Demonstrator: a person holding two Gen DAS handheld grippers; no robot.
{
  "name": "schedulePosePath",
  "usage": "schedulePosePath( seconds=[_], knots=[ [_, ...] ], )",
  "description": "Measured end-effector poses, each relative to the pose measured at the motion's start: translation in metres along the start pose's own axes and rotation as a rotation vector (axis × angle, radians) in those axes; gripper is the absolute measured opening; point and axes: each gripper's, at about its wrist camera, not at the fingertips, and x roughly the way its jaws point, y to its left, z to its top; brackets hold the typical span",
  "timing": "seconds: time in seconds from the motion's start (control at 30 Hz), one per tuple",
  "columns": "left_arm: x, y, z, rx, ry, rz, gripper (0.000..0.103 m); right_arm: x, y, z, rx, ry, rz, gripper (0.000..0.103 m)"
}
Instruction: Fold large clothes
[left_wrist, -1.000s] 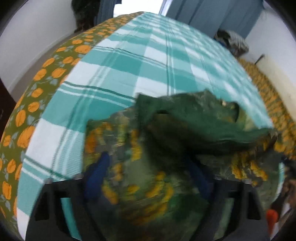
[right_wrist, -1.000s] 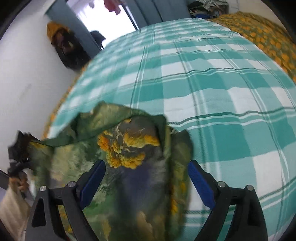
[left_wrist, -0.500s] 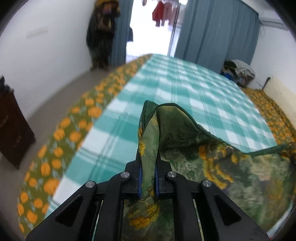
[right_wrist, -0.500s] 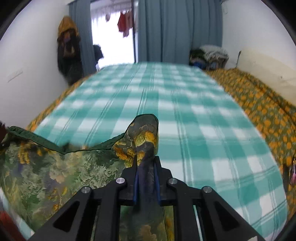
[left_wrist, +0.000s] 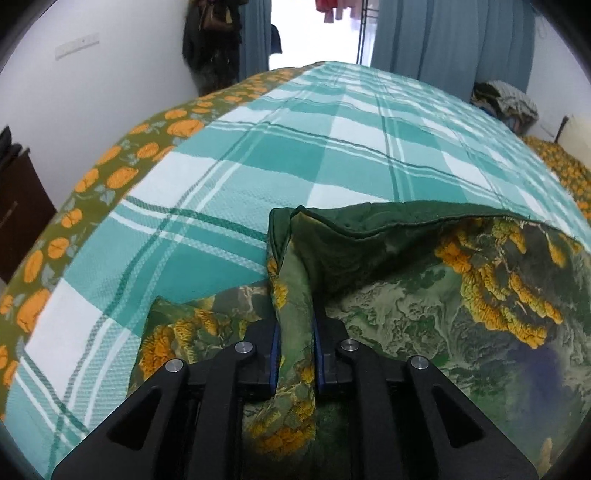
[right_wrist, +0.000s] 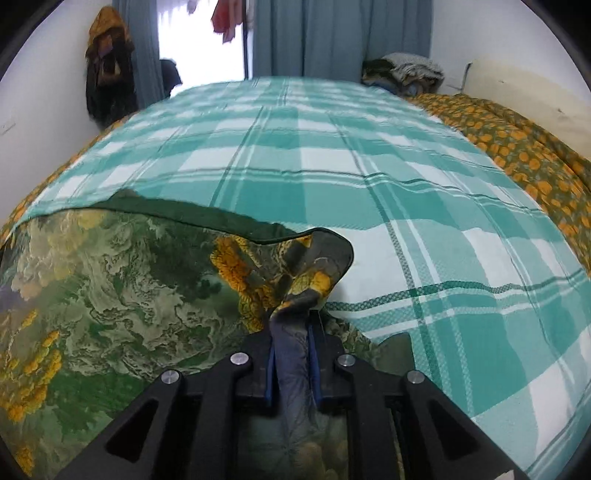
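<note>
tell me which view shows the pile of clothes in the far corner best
The right wrist view. The pile sits unobstructed beyond the bed, grey fabric on top, darker pieces beneath. The left wrist view shows the same pile pushed toward the right edge, smaller and more distorted by the fisheye.

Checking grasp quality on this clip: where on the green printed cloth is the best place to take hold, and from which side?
At its two upper corners, from the near edge of the bed, fingers pointing forward. The cloth has a dark green hemmed edge running between the corners; pinching both ends keeps that edge spread. That is how it stands: left gripper and right gripper are each shut on a bunched corner.
</note>
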Motion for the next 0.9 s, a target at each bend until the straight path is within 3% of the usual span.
schedulePosePath(
  seconds=[0.9],
  knots=[
    [0.0020,0.0001,-0.0015,-0.014,-0.012,-0.010,0.014,0.0039,0.0007,-0.0003,0.012,0.008,0.015,0.018]
  ],
)
